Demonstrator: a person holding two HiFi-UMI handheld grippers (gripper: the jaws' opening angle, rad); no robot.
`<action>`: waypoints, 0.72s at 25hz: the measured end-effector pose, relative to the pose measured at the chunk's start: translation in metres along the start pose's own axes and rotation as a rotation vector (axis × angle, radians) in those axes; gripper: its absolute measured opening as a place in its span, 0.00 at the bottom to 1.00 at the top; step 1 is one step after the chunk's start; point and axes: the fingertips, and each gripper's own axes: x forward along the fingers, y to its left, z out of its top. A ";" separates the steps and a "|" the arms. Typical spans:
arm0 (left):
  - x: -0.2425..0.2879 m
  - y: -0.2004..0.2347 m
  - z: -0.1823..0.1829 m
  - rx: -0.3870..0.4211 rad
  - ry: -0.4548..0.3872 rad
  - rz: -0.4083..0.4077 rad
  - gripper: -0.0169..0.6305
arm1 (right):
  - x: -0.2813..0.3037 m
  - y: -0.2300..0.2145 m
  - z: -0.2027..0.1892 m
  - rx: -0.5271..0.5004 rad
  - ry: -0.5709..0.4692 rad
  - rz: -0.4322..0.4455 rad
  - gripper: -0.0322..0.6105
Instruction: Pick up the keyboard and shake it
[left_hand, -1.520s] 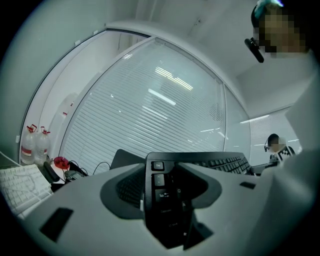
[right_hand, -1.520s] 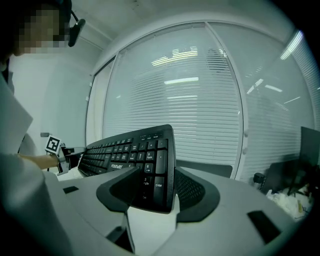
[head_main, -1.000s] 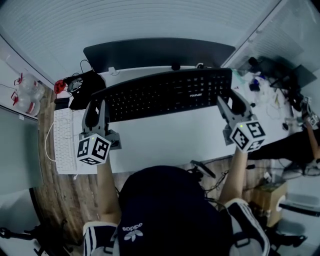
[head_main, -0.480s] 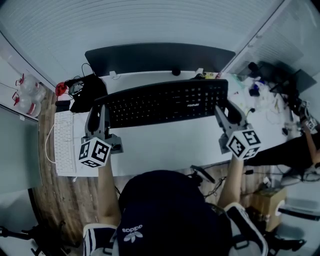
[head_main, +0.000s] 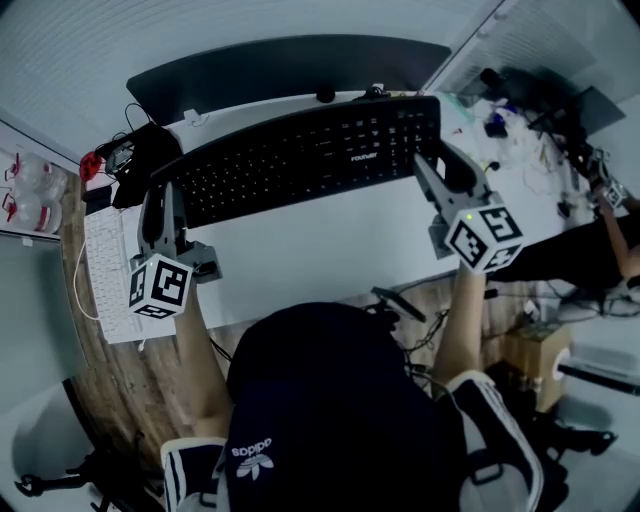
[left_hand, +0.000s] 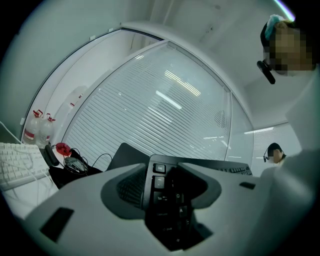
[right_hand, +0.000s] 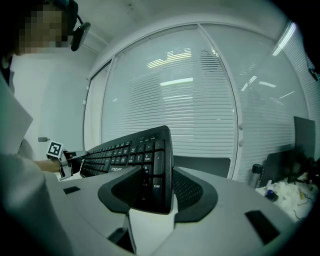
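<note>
Both pairs of jaws are clenched on the black keyboard (head_main: 300, 155). We see the left gripper (head_main: 160, 205) pinching its Esc-key end, and the right gripper (head_main: 440, 165), whose jaws have just been closing, pinching its number-pad end. In the left gripper view the keyboard's short edge stands upright between the two pads. In the right gripper view the Enter key sits in the pads' grip and the key face turns to the side. The keyboard hangs between the two grippers, clear of the white bench (head_main: 320, 250), its long side running from one gripper to the other.

Two clear jugs (head_main: 25, 190) with red fittings stand well left of the keyboard; we cannot tell what is in them. A cardboard box (head_main: 535, 360) sits right of the keyboard and nearer to us; its inside is not shown.

A white keyboard (head_main: 105, 270) lies on the bench just left of the black keyboard's left end. A dark bundle of gear and cables (head_main: 140, 160) rests at that same end, and a dark flat panel (head_main: 290, 65) spans the space beyond the keyboard.
</note>
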 end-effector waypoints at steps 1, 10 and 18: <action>0.000 0.000 0.000 0.000 0.001 0.000 0.33 | 0.000 0.000 0.000 0.001 0.000 -0.001 0.34; -0.001 -0.002 0.003 0.006 0.011 0.000 0.33 | -0.003 0.001 -0.001 0.012 -0.006 -0.007 0.34; -0.001 -0.005 0.009 0.019 0.010 0.005 0.33 | -0.003 -0.001 -0.003 0.026 -0.006 -0.006 0.34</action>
